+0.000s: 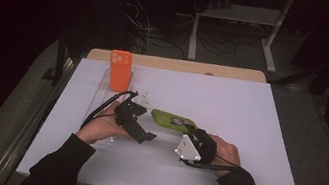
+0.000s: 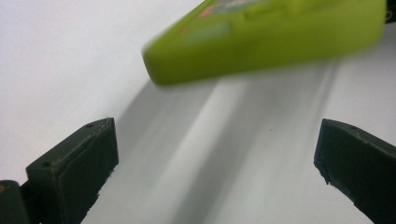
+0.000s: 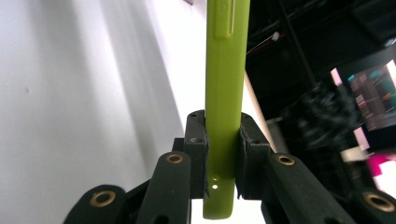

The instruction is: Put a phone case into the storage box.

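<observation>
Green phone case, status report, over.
Right gripper shut on green phone case, held above the table. Left gripper open, short of it. Orange phone case upright, behind.

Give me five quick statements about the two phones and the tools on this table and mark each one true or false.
1. The right tool is shut on the green phone. True.
2. The left tool also grips the green phone. False: its jaws stand wide open, with the phone ahead of them and untouched.
3. The orange phone lies flat on the table. False: it stands upright in a clear holder near the far left.
4. The green phone is clamped by its edges near one end. True.
5. The orange phone is between the two tools. False: it is beyond the left tool, apart from both.
</observation>
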Tool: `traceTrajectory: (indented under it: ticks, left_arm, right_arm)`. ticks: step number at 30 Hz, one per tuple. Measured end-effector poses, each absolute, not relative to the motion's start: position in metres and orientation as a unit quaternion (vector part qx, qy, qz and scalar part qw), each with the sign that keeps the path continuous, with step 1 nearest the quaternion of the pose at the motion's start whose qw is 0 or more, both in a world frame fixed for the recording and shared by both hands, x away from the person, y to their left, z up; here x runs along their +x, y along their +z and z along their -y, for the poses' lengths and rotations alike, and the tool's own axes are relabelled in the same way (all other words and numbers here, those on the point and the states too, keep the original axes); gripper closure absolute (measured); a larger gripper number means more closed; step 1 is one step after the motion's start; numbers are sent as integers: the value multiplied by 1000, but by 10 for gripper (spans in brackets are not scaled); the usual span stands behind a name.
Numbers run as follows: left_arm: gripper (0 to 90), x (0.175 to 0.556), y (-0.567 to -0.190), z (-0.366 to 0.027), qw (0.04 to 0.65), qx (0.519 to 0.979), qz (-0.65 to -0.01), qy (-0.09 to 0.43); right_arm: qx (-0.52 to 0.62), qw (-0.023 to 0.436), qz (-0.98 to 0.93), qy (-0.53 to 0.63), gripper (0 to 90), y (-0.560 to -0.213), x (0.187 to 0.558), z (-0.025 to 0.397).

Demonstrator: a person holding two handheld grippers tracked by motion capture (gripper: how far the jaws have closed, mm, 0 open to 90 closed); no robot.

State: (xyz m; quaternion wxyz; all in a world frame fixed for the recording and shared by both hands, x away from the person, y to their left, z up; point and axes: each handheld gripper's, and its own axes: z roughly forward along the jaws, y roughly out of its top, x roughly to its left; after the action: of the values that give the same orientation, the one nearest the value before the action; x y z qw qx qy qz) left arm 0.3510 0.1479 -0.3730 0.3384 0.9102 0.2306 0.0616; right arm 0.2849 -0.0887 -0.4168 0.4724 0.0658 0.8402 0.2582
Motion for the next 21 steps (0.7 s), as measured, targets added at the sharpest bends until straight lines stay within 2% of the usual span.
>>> traceTrajectory:
  ticks: [6, 7, 15, 21]
  left_arm:
    - [0, 354, -371, -149, 334, 916, -208, 71]
    - [0, 352, -372, -148, 341, 911, -225, 66]
    - [0, 352, -370, -149, 349, 904, -237, 69]
    - [0, 354, -370, -151, 347, 904, -239, 73]
  right_arm:
    - [151, 405, -842, 324, 756, -410, 294, 97]
    - [160, 396, -842, 329, 756, -408, 295, 99]
    - [251, 298, -837, 385, 756, -403, 307, 110]
    - [294, 255, -827, 405, 756, -403, 312, 114]
